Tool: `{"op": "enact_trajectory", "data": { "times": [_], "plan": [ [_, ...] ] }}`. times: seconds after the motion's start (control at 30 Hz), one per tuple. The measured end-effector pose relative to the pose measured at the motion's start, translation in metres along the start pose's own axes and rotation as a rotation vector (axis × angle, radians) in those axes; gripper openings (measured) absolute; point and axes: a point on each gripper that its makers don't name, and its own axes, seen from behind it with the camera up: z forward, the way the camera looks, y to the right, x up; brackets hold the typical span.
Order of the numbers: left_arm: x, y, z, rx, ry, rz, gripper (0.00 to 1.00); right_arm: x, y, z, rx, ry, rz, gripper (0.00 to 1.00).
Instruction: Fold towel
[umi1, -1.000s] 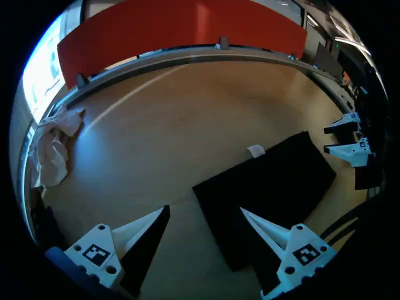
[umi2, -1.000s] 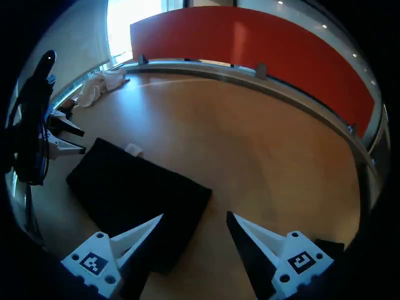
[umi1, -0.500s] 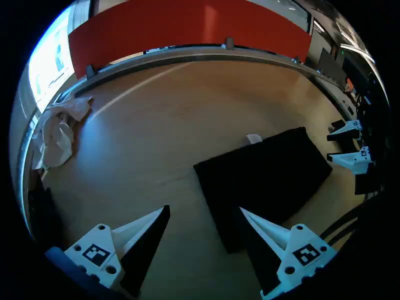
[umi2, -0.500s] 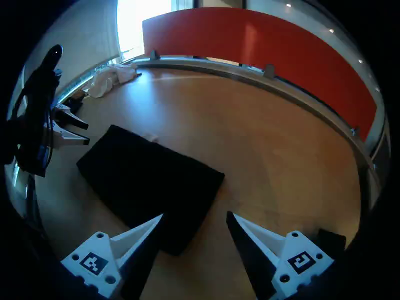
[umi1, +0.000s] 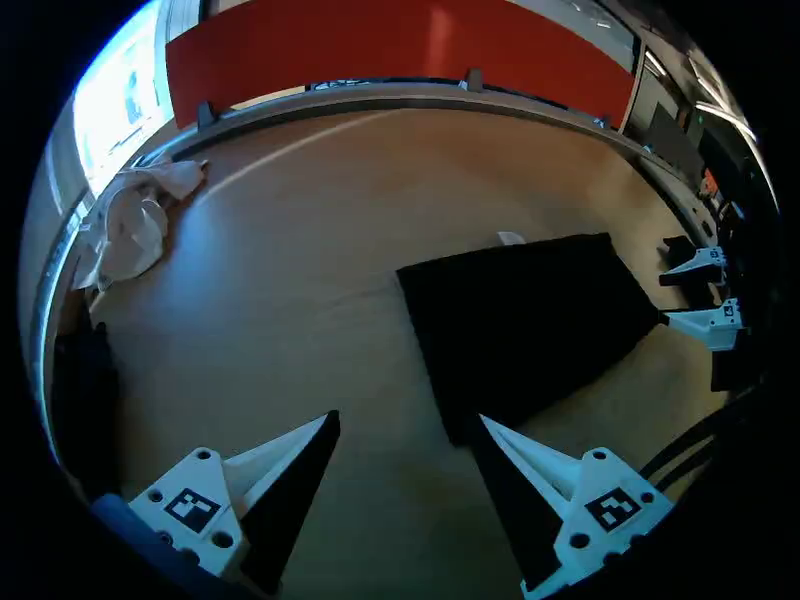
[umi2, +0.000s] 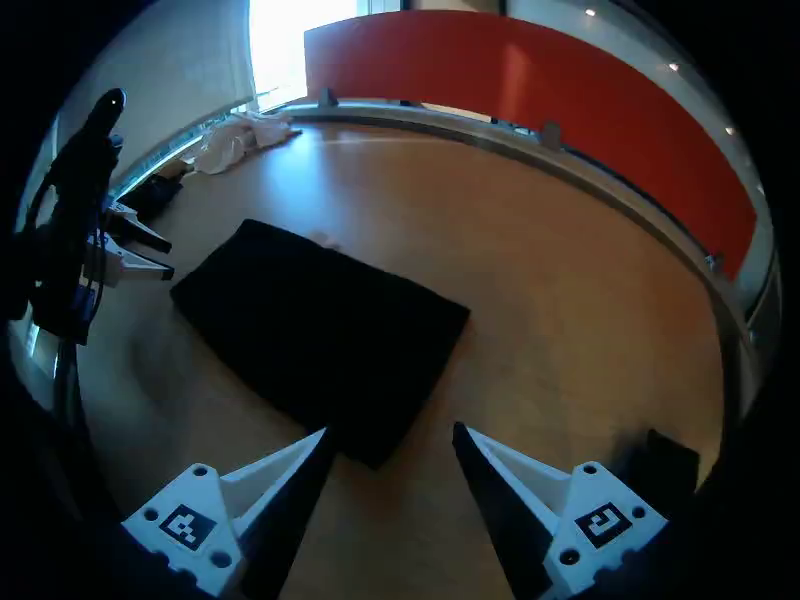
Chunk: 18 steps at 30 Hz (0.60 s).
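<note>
The wooden desk (umi1: 300, 280) is taking up most of both views, with a red panel (umi1: 400, 45) standing along its far edge at 12 o'clock.

The black towel (umi1: 520, 310) is lying flat on the desk as a folded rectangle. In the left gripper view it is sitting at about 3 o'clock; in the right gripper view it (umi2: 320, 330) is stretching from 9 o'clock toward the centre. A small white tag (umi1: 511, 238) is peeking out at its far edge.

A crumpled pale cloth (umi1: 130, 220) is resting well apart from the towel, near the desk's far corner at 10 o'clock in the left gripper view.

The left hand-held gripper (umi1: 407, 417) is holding its fingers wide apart with nothing between them; the towel's near corner is lying just beside its right finger. In the right gripper view this same gripper is appearing at 9 o'clock, just beside the towel's left corner; whether it is touching the fabric cannot be told.

The right hand-held gripper (umi2: 390, 428) is also standing spread and gripping nothing, with the towel's near corner pointing into the gap between its fingertips. In the left gripper view it is showing at 3 o'clock, its lower fingertip just beside the towel's right corner.
</note>
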Motion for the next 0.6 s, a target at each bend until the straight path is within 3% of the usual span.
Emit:
{"op": "enact_trajectory", "data": {
  "times": [0.33, 0.6],
  "plan": [
    [-0.008, -0.004, -0.008, 0.016, 0.003, -0.018, 0.92, -0.001, -0.005, 0.001, 0.046, -0.003, -0.058, 0.86],
    [-0.017, -0.011, -0.021, 0.035, 0.007, -0.05, 0.92, -0.013, -0.006, 0.002, 0.094, -0.058, -0.152, 0.66]
  ]
}}
